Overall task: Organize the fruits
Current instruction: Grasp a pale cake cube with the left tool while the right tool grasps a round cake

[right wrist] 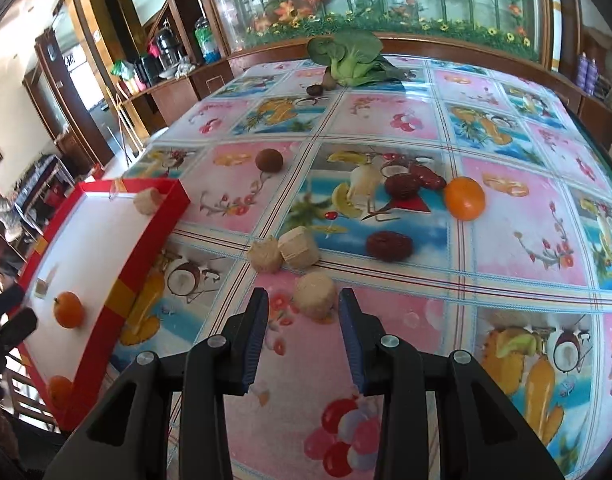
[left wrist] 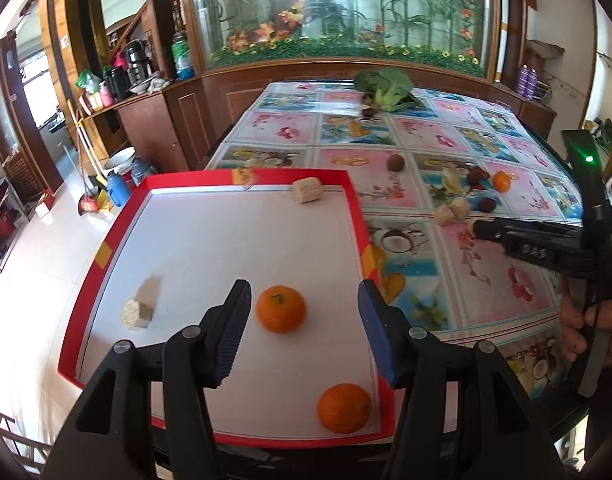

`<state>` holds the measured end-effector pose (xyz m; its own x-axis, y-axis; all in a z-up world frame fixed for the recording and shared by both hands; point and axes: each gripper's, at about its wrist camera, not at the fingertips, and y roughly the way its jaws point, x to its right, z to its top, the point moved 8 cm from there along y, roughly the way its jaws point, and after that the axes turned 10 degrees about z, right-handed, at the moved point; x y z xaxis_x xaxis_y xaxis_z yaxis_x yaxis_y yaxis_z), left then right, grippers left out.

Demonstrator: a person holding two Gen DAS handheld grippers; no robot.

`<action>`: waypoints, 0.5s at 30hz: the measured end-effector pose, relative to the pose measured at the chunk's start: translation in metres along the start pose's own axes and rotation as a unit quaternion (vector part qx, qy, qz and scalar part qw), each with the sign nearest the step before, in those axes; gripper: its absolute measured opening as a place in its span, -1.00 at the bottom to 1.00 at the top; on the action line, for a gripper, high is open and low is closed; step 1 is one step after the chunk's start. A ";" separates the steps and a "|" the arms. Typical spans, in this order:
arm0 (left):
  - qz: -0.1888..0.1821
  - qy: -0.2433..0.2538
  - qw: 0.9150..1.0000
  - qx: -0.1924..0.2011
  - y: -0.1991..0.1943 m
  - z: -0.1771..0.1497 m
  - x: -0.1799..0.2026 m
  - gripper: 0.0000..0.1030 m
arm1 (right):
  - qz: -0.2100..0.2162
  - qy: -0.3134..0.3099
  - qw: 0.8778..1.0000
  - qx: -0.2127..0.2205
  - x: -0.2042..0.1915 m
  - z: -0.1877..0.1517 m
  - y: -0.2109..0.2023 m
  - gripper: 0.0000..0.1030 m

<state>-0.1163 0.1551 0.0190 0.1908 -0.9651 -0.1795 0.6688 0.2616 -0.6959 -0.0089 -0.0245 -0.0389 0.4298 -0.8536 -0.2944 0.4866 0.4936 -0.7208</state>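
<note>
Orange (left wrist: 281, 309) between open left tongs (left wrist: 304, 306)

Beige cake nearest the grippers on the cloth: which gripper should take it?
Right. The right gripper is open with the cake between its fingertips; the left gripper hangs open over the tray.

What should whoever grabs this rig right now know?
Left hand-held gripper: open, empty, over the red-rimmed white tray, a round orange fruit between its fingers.
Right hand-held gripper: open, around a tan cylindrical block on the table, not yet closed.
Done: two oranges (second) and two tan blocks in the tray.
Left: one orange, two more tan blocks, dark red dates, brown round fruit.
</note>
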 end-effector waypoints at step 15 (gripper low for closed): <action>-0.056 0.068 0.996 0.014 0.019 0.047 0.071 0.11 | -0.012 0.003 1.000 0.000 0.026 -0.005 0.000 -0.64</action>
<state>-0.0559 0.0918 0.0255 0.0151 -0.9806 -0.1954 0.7001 0.1499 -0.6982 -0.0014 -0.0471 -0.0497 0.4128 -0.8665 -0.2806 0.4971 0.4725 -0.7278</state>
